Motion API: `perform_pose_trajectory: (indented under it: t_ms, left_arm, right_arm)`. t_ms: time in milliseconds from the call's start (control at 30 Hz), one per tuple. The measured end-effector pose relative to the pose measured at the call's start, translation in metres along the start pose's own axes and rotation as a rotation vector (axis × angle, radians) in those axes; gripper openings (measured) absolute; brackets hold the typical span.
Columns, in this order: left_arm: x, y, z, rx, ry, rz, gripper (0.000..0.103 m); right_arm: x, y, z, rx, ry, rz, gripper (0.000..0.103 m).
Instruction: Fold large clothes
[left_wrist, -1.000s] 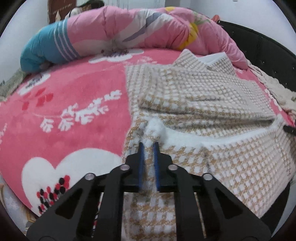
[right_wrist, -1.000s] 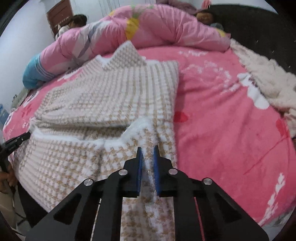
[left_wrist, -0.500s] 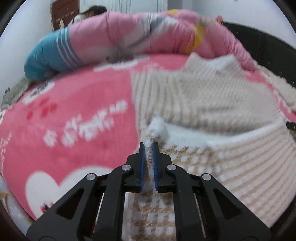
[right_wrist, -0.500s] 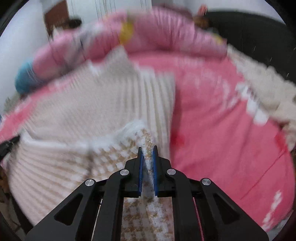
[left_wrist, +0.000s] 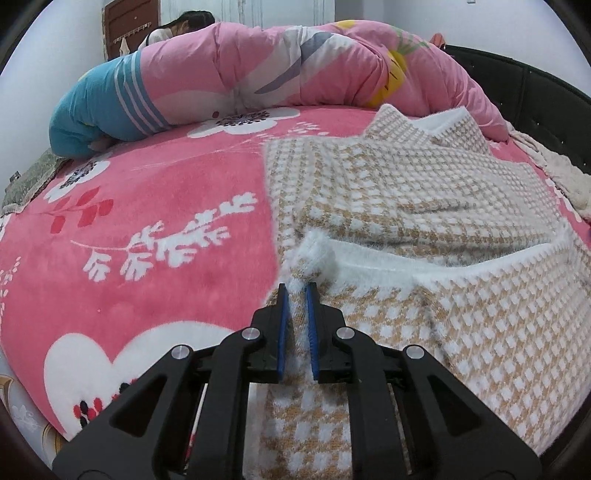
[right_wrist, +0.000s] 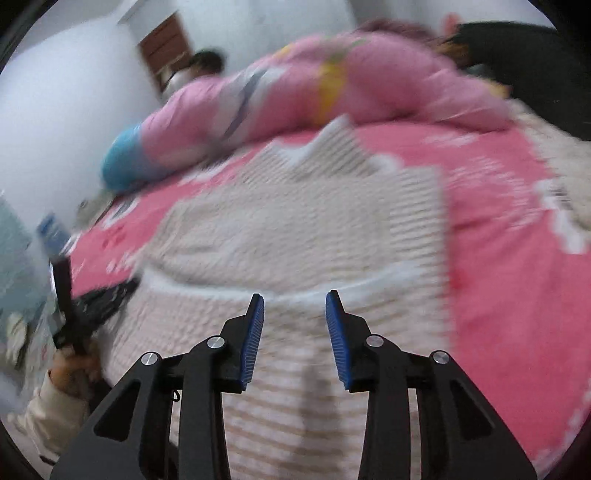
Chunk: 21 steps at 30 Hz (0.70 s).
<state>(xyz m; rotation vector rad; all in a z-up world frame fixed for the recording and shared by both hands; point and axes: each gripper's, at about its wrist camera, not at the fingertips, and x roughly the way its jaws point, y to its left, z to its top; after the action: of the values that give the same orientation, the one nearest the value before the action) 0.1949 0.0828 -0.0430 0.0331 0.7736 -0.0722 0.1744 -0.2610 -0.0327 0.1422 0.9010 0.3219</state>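
Right wrist: right tool (right_wrist: 294, 295) opening, above sweater (right_wrist: 295, 229)

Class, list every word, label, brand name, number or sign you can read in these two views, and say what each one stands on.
None: no readable text appears in either view.
The pink blanket carries only flower and heart patterns, no lettering.
The checked sweater shows no label or tag.
The rolled quilt has printed shapes only.
The blue object at the left edge of the right wrist view is too blurred to tell whether it bears writing.
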Motion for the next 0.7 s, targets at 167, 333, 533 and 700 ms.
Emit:
perform_pose_trajectory:
  t_ms: [167, 333, 533, 700]
  left_arm:
    - [-0.013, 0.006, 0.005, -0.037, -0.014, -0.011, 0.026]
    - [-0.062, -0.008, 0.01, -0.022, -0.137, -0.111, 0.035]
    - [-0.062, -0.07, -0.001, 0.049, -0.055, -0.4, 0.04]
    - [-0.014, -0.099, -0.026, 0.105, 0.066, -0.31, 0.042]
  right_arm:
    - [0.041, -0.005, -0.011, 0.06, 0.096, -0.003, 0.036]
    - [0.006, 0.015, -0.005, 0.021, 0.069, -0.014, 0.046]
    - [0.029, 0.042, -0.002, -0.048, 0.105, 0.01, 0.054]
    - [0.048, 0.031, -0.007, -0.002, 0.131, 0.018, 0.059]
